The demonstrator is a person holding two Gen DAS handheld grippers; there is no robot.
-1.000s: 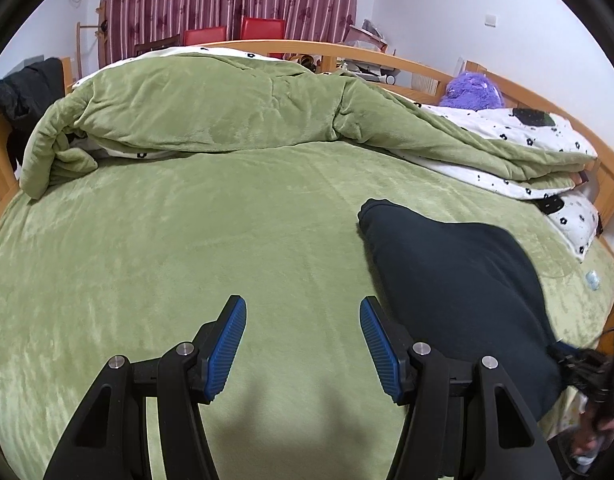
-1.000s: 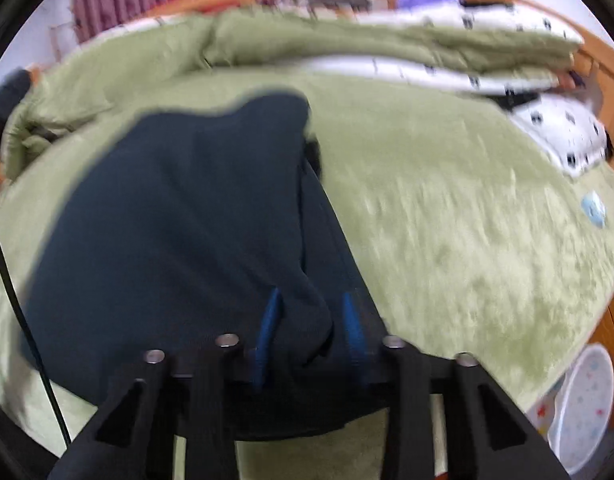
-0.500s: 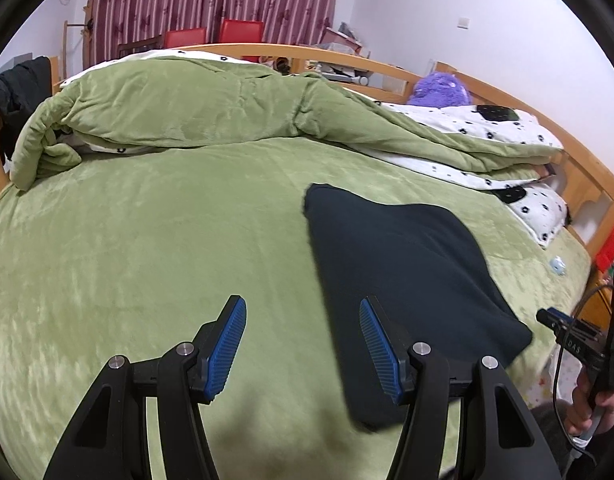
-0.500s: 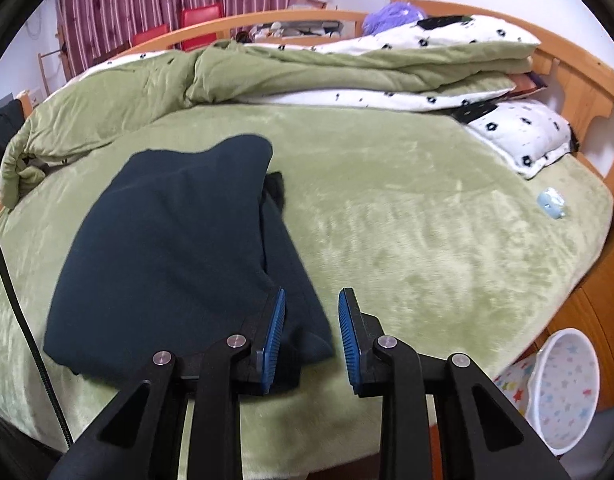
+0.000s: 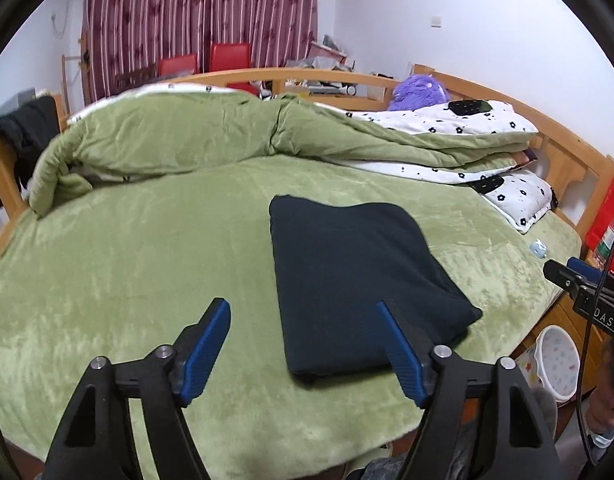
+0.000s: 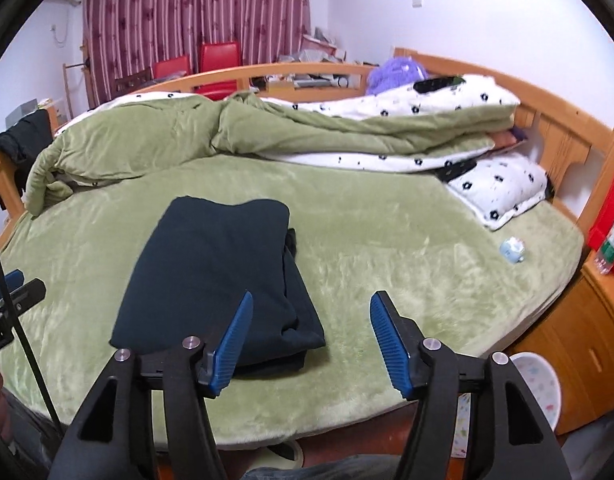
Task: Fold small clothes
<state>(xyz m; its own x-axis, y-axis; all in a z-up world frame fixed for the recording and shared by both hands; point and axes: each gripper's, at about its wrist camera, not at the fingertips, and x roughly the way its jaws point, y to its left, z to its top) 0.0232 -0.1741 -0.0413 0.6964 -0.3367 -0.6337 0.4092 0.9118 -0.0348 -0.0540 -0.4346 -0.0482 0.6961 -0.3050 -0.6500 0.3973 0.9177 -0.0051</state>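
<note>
Tongs left (image 5: 305, 350) and right (image 6: 311, 342) gape wide, empty, above folded dark garment (image 5: 355, 280); no legible writing.

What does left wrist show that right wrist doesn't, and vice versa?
Left wrist only: the open right gripper from the side. Right wrist only: the garment's loose layered edge, a wooden cabinet, and the left gripper at frame edge. Both: the folded dark garment on the green bedsheet, the blue toy, the purple plush.
</note>
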